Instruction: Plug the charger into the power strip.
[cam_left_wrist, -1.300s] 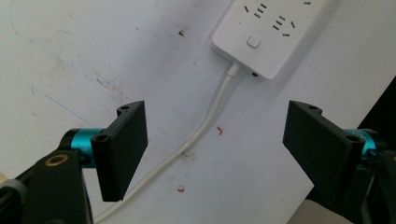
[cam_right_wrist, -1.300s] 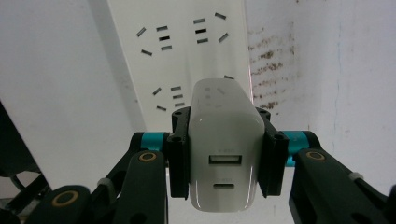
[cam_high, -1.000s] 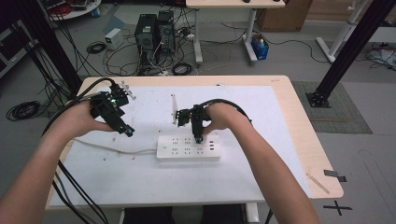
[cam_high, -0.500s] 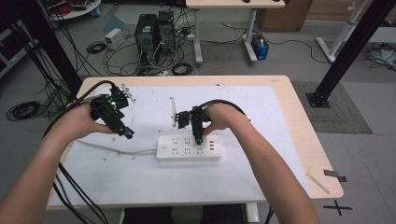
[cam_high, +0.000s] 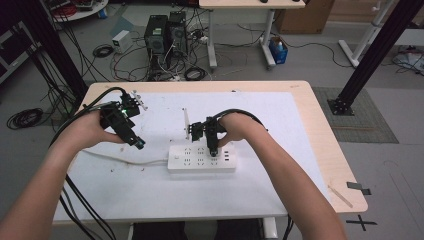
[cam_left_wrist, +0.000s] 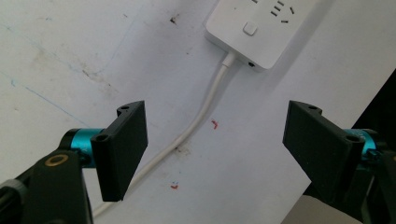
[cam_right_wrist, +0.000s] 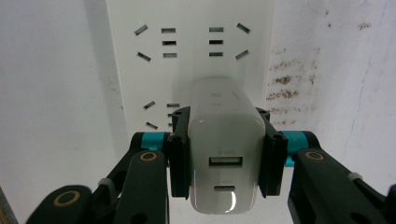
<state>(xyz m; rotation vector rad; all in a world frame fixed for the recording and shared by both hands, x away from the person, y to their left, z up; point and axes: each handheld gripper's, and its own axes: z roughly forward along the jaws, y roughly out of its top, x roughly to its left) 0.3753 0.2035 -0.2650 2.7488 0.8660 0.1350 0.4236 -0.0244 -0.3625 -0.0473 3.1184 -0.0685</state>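
Right gripper (cam_right_wrist: 226, 158) is clamped on the white charger (cam_right_wrist: 225, 154), holding it over the power strip (cam_high: 202, 158), barely moved since 1 second ago, so plugging-in looks unfinished. Left gripper (cam_left_wrist: 215, 147), jaws apart, hovers above the strip's cord (cam_left_wrist: 205, 112).

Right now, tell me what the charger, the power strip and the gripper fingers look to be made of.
Charger: white plastic by the look, glossy, with soft reflections on its rounded face. Power strip: white plastic too, apparently matte, with an even, dull surface. Left gripper's fingers: black, matte, flat-sided blocks with screw holes, probably moulded or printed plastic; the look leaves that open.
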